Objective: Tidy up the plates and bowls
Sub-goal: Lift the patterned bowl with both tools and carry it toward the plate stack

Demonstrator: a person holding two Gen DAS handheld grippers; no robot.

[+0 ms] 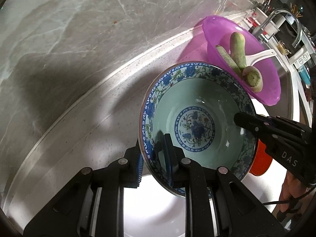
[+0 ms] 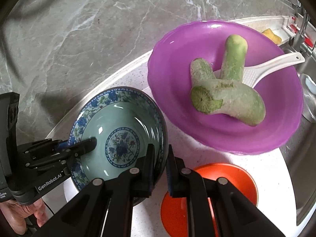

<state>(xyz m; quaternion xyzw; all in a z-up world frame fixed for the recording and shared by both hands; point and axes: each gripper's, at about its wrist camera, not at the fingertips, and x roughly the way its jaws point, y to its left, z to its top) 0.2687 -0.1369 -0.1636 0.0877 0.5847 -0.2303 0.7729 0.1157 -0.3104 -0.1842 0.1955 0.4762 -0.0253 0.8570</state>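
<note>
A blue-and-white floral bowl [image 1: 197,122] with a pale green inside is held above the counter, seen in both views [image 2: 120,126]. My left gripper [image 1: 154,162] is shut on its near rim, one finger inside and one outside. My right gripper [image 2: 160,167] is shut on the opposite rim the same way; it shows in the left wrist view [image 1: 248,122]. A white plate [image 1: 150,207] lies below the bowl. An orange plate [image 2: 233,177] lies on the counter to the right.
A purple plastic basin [image 2: 177,75] holds three green gourds [image 2: 233,98] and a white rice paddle [image 2: 276,63]. A steel sink [image 2: 304,158] and a faucet [image 1: 286,19] lie to the right. A marble wall [image 1: 79,29] stands behind the white counter [image 1: 79,138].
</note>
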